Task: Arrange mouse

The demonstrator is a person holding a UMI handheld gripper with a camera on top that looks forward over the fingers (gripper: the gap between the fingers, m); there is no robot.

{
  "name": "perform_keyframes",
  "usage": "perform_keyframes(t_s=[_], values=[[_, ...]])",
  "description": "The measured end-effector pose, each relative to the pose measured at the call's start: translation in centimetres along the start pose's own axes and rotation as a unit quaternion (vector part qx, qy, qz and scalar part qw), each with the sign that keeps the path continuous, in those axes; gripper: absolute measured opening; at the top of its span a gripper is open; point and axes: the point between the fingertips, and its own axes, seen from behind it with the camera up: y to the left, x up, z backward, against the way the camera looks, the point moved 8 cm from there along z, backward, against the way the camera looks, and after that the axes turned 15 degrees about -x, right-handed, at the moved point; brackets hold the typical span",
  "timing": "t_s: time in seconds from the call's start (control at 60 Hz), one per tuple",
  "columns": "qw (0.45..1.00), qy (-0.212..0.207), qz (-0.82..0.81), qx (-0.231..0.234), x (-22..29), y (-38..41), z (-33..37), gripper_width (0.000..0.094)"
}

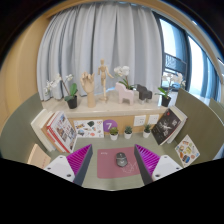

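Grey mouse (pixel 121 159) sits on a pinkish-purple mouse mat (pixel 118 165), right between the two fingers of the tool (pixel 112 163), with a clear gap on both sides, so the tool is spread apart and not touching it. Its magenta pads (pixel 80 160) face inward on either side. The mouse's long axis looks to run roughly front to back, in line with the fingers, though it's too small to say which end is the front.

As for containers: a row of little pots with small green plants (pixel 128 131) stands just beyond the mat, next to a round purple thing (pixel 109 126). Further back, on a long shelf in front of the pale curtains (pixel 100 40), there are planters holding white orchids (pixel 62 86) on one side and more white flowers (pixel 124 74) toward the middle, plus a wooden artist's mannequin (pixel 101 74) between them.

Magazines or books (pixel 61 129) are propped up on both sides of the surface (pixel 110 145), and another one (pixel 168 125) stands opposite.
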Motion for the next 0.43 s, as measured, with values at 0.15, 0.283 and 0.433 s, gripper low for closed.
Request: perform_keyframes(t_s=[0.15, 0.283, 0.433], values=[[1.0, 0.0, -0.001, 0.022, -1.3, -0.9, 2.8, 0.0843], [1.0, -0.002, -0.002, 0.028, -2.6, -2.3, 5.3, 0.0843], [0.999, -0.005, 0.002, 0.04, -4.1, -3.5, 7.5, 0.0839]])
